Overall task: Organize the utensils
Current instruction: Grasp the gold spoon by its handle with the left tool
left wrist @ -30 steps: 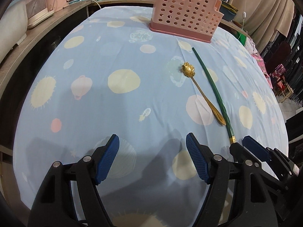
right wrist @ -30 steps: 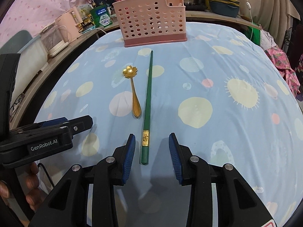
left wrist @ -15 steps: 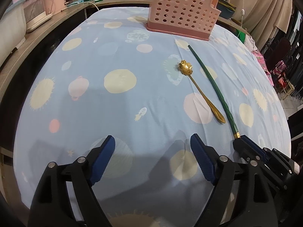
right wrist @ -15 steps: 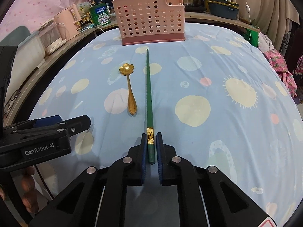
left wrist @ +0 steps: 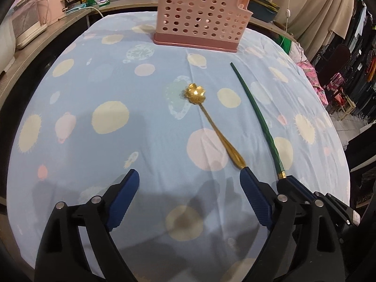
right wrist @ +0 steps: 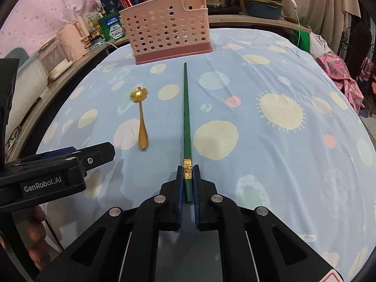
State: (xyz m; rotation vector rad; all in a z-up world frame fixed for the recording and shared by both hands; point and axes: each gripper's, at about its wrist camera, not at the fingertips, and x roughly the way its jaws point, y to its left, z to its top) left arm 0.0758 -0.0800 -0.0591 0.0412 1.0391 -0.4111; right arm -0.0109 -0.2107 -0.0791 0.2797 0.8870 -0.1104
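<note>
A green chopstick (right wrist: 186,115) with a gold band lies lengthwise on the blue spotted tablecloth (right wrist: 270,159). My right gripper (right wrist: 188,171) is shut on its near end; it also shows in the left wrist view (left wrist: 258,115). A gold spoon (right wrist: 140,115) with a flower-shaped bowl lies left of the chopstick, also in the left wrist view (left wrist: 211,122). My left gripper (left wrist: 189,183) is open and empty, its right fingertip just short of the spoon's handle end. A pink perforated utensil holder (right wrist: 168,28) stands at the far end, also in the left wrist view (left wrist: 199,11).
Pink and white kitchen appliances (right wrist: 58,54) and a green tin (right wrist: 110,27) line a wooden shelf at the far left. Pots and bowls (right wrist: 258,4) stand behind the holder. Clothes and chairs (left wrist: 338,80) are off the table's right side.
My right gripper closed on the chopstick's near end. My left gripper moved right and forward toward the spoon's handle, staying open.
</note>
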